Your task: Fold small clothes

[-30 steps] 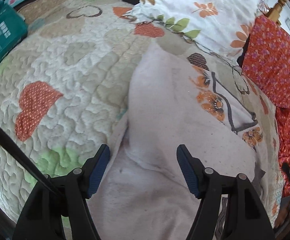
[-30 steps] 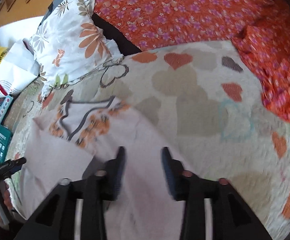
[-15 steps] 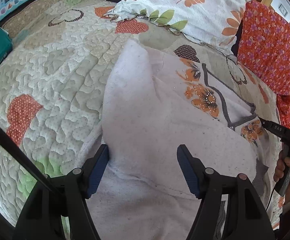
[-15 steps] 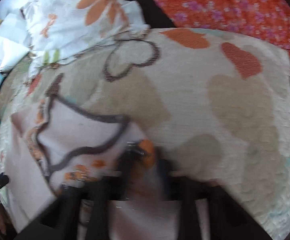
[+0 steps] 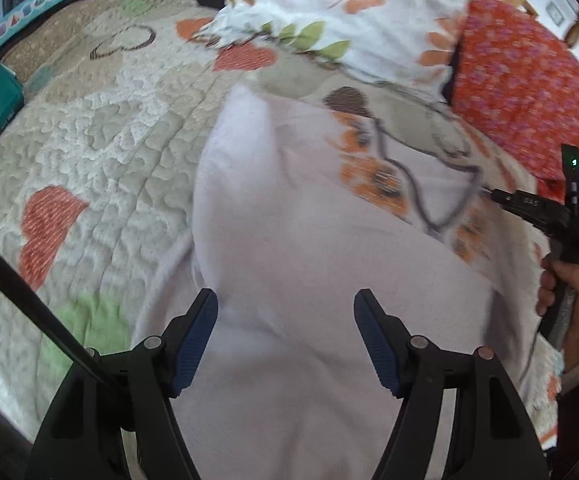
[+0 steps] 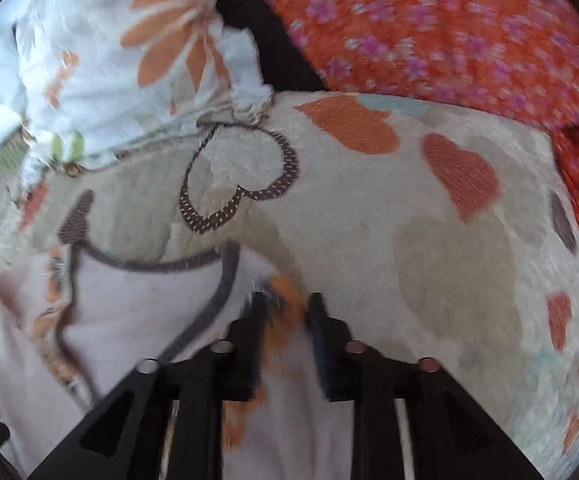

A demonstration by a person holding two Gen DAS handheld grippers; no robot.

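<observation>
The right gripper (image 6: 285,312) is pinching the orange-flowered edge of the small pale top (image 6: 137,320) near its grey-trimmed neckline — fingers nearly together with cloth bunched between them, though the blur makes the exact bite hard to read. The left gripper (image 5: 285,320) hangs spread wide over the plain lower part of the top (image 5: 309,260), gripping nothing. The garment lies on the heart-patterned quilt (image 5: 101,152), just short of the floral pillow (image 5: 349,12).

My take on doing this fold well: carry the pinched edge low and slow across so the layer under it doesn't drag, and use the open left side to pin down the body — otherwise I'd guess the whole thing slides and rucks up.
</observation>
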